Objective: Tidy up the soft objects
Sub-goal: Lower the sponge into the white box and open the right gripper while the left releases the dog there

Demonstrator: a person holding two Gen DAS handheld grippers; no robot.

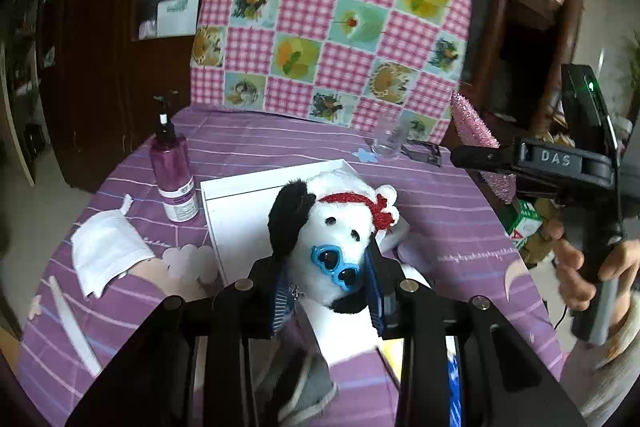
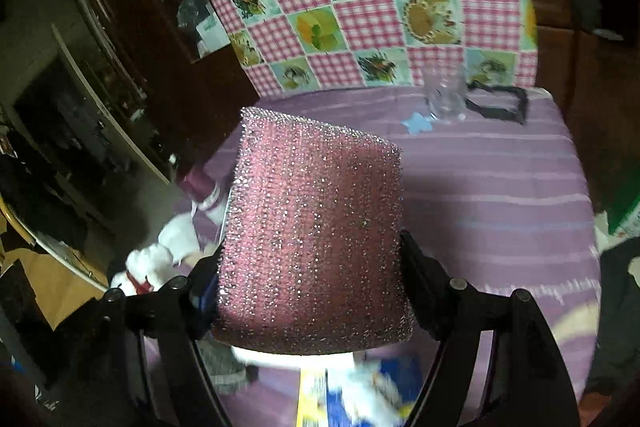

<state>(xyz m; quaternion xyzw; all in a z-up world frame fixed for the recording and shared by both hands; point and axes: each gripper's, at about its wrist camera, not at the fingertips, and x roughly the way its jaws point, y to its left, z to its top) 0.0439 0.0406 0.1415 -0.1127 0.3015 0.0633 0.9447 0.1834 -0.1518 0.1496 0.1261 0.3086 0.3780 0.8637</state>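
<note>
A white plush dog with a black ear, red headband and blue heart glasses sits between the fingers of my left gripper, which is shut on it just above the table. Behind it lies a flat white box. My right gripper is shut on a pink glittery sponge, held up over the purple striped tablecloth. In the left wrist view that sponge shows at the right, with one of the right gripper's fingers across it and a person's hand on the handle. The plush dog appears blurred at lower left of the right wrist view.
A purple pump bottle and a white cloth lie left of the box. A clear glass and a black frame stand at the back, under a pink checked cover. A green-white carton sits off the right edge.
</note>
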